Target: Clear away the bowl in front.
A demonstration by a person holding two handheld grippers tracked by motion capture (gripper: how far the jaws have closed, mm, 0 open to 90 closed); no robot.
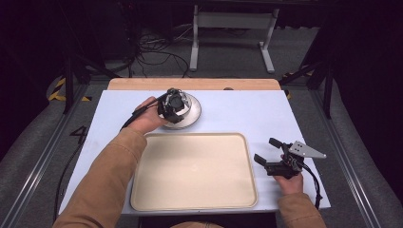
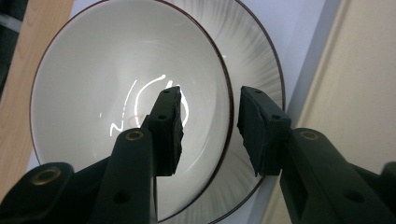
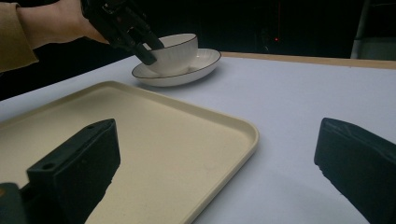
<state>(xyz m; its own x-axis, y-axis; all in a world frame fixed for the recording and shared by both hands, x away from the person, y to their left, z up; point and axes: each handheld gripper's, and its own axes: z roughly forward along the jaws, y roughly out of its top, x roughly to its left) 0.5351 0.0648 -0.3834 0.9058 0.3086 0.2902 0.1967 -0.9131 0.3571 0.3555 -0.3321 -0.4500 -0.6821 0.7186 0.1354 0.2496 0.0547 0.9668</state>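
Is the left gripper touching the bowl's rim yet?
Cannot tell. In the left gripper view, the left gripper has its fingers straddling the bowl rim, open, but no clear gap or contact shows.

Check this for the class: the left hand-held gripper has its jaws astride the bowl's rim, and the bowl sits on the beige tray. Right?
Not quite. The bowl sits on a saucer on the table beyond the tray, as the right gripper view shows. The left hand-held gripper does straddle the rim.

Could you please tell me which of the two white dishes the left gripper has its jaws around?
The bowl: the left gripper straddles its rim, one jaw inside and one outside. The saucer is the flatter, ribbed dish underneath it.
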